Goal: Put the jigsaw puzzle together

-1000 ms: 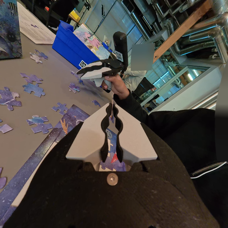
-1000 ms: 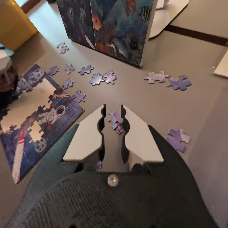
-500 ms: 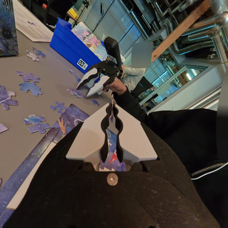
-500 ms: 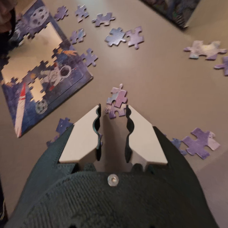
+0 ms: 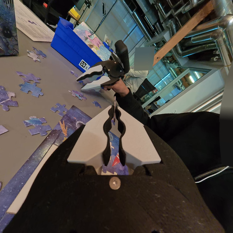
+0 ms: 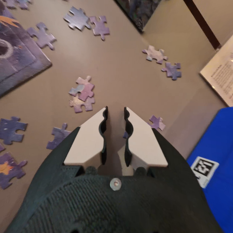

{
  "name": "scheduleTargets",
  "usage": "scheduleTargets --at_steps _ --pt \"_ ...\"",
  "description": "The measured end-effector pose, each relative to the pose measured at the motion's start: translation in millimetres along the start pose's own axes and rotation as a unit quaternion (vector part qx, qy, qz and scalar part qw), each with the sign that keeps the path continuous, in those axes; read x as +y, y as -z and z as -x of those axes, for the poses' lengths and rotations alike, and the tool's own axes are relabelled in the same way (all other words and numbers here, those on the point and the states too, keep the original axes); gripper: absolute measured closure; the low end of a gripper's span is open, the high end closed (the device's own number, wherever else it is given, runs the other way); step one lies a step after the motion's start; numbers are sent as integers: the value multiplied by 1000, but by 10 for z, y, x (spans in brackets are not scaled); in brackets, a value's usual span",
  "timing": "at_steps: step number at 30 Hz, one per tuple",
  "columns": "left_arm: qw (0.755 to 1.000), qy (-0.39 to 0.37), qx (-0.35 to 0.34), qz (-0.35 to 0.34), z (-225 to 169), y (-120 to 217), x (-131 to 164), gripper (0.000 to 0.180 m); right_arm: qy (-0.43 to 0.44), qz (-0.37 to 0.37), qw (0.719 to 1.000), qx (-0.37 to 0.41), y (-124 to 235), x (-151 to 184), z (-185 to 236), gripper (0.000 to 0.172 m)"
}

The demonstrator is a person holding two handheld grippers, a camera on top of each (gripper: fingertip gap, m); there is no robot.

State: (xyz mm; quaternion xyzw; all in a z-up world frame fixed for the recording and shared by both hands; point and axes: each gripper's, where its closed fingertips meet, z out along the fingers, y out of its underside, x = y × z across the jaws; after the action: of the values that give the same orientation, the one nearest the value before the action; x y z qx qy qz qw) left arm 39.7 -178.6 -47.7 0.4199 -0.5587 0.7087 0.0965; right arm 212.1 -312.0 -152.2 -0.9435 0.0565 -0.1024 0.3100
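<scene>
Left gripper (image 5: 114, 107): jaws closed on a thin puzzle piece (image 5: 114, 100) held edge-on, upright; both fingertips press its flat faces, and its upper end sticks out past the tips. Colour hard to tell from the edge, a bluish-purple tint low down.

Directly beneath it: the partly assembled space puzzle (image 5: 70, 121) on its board, with rocket and astronaut showing between the fingers.

Right gripper (image 6: 115, 108): jaws apart, nothing between the pads, only bare grey-brown table (image 6: 119, 65) seen through the gap. It hangs just above the surface, tips angled down.

Nearest to it, just ahead and left of the tips: two overlapping pieces (image 6: 82, 94), pink-lilac, the upper one lying across the lower. Not touching the fingers. A small lilac piece (image 6: 157, 122) lies just beside the right finger; a darker one (image 6: 58, 135) is partly hidden under the left finger's body.

Farther out: scattered purple and blue pieces across the table, one pair (image 6: 87, 24) touching at their edges, another pair (image 6: 163, 61) toward the right.

Right edge: blue bin (image 6: 214, 145) with a black-and-white marker sticker. A white printed sheet (image 6: 219, 74) beyond it.

Far: a dark illustrated puzzle box (image 6: 137, 11) standing on the table
</scene>
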Motion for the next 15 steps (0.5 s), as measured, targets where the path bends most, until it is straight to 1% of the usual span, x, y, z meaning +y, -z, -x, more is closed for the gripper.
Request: scheduleTargets --at_steps 3,4,5,7,11,13,15 --pt "1000 1 1 1 4 -2 5 180 -1 -56 994 -98 46 -203 340 136" --pt "1000 2 1 1 6 -1 5 180 9 -57 991 -124 46 -212 449 135" --pt "1000 3 1 0 6 0 5 180 22 -48 990 -132 26 -184 505 135" --pt "1000 4 3 0 4 1 2 180 42 -26 991 -122 -37 -111 518 135" --pt "1000 5 5 0 -3 -1 2 180 25 -28 991 -130 -40 -90 488 136" --pt "1000 5 5 0 -3 -1 4 180 3 -17 994 -106 -31 -43 347 137" --pt "1000 6 5 -1 -3 -1 3 180 -15 -1 998 -62 -4 32 149 137"
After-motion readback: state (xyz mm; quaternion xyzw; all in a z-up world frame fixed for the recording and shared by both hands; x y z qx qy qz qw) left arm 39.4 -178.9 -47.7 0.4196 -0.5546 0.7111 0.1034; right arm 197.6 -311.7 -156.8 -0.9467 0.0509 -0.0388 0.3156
